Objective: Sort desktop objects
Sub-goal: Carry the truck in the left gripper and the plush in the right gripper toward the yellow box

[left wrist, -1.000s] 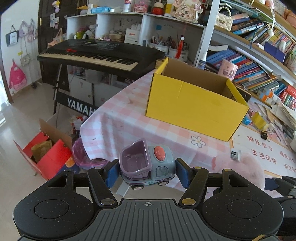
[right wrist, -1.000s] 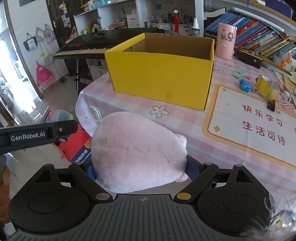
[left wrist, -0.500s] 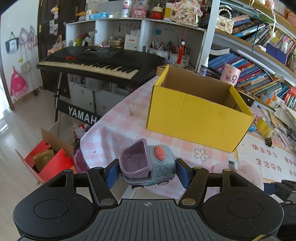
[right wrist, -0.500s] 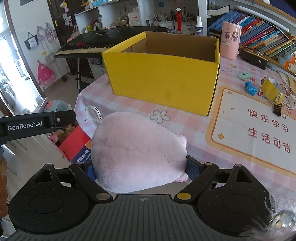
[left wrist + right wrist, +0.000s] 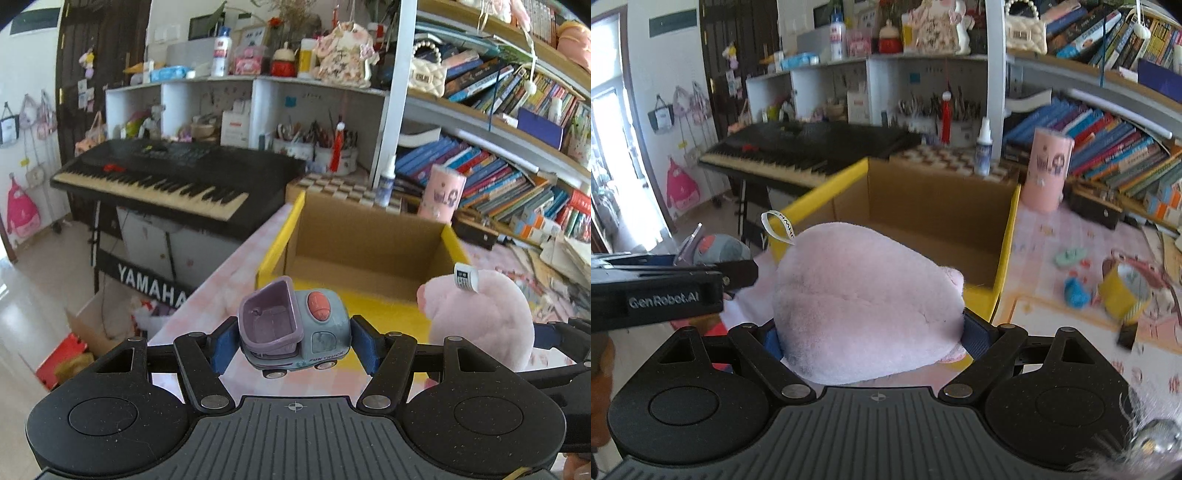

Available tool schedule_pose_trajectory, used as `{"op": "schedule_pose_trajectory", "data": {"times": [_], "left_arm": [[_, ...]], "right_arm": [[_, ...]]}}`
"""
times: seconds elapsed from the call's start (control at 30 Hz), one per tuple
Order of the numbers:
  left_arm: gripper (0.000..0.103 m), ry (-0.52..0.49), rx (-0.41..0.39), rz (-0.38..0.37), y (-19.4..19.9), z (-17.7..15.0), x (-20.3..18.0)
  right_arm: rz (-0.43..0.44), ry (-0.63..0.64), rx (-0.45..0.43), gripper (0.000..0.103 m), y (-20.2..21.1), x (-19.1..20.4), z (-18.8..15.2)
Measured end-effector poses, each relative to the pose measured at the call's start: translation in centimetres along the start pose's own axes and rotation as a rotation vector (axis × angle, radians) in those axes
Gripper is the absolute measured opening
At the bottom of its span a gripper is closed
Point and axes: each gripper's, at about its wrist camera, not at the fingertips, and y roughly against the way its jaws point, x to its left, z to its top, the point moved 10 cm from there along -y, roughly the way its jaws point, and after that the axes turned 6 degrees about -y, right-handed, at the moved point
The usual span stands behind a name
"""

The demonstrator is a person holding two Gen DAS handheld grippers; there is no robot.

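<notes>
The yellow box [image 5: 364, 254] stands open just ahead of and below both grippers. The left gripper [image 5: 295, 341] has its fingers clamped on the toy truck [image 5: 293, 326], which lies crosswise before the box's near wall (the door reads "FUN TRUCK"). The right gripper [image 5: 871, 332] grasps the pink plush [image 5: 866, 306], also at the near wall. "YAMAHA" shows on the keyboard stand [image 5: 149, 286], left of the box; "GenRobot.AI" on the left gripper's side.

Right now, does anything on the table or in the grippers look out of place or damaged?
Nothing stands out. The toy truck sits upright between the left gripper's jaws, the pink plush is squeezed but intact in the right gripper, and the yellow box stands square.
</notes>
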Motion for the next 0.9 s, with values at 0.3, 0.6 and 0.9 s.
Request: {"op": "schedule_pose_trajectory", "data": {"times": [0.3,0.6,0.9], "left_arm": [[0.064,-0.014,-0.062,0.009,-3.1,5.0,-2.3],[0.065,-0.057,0.009,-0.003,-8.6,6.0,-4.1],[0.065,-0.049,0.138,-0.012,-13.6,5.1,-4.4]], "right_arm": [[0.017,-0.021,-0.077,0.088,-1.9,-4.1,6.1],[0.008,0.209,-0.051,0.088,-7.7,-6.6,8.6],[0.049,0.489,0.058,0.088,-13.6,-7.5,8.2]]}}
